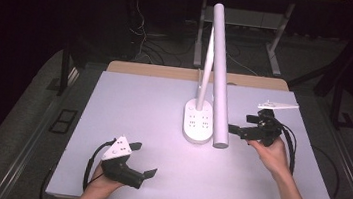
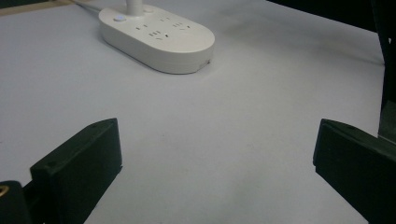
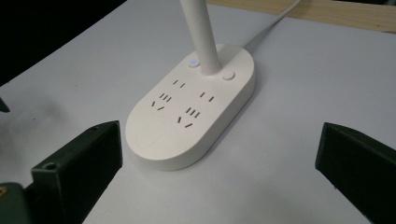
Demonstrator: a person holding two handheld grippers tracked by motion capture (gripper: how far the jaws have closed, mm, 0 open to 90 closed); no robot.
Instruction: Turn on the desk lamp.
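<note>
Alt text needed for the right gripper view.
A white oval lamp base with built-in sockets sits on a pale table, its stem rising out of frame. The open right tongs frame it from below.

1. We see the lamp base (image 3: 191, 119) in smooth, faintly glossy white plastic.
2. We see the table (image 1: 127, 119) as a matt pale sheet with a wood-coloured far edge.
3. We find each hand-held gripper's black jaws matt.
</note>
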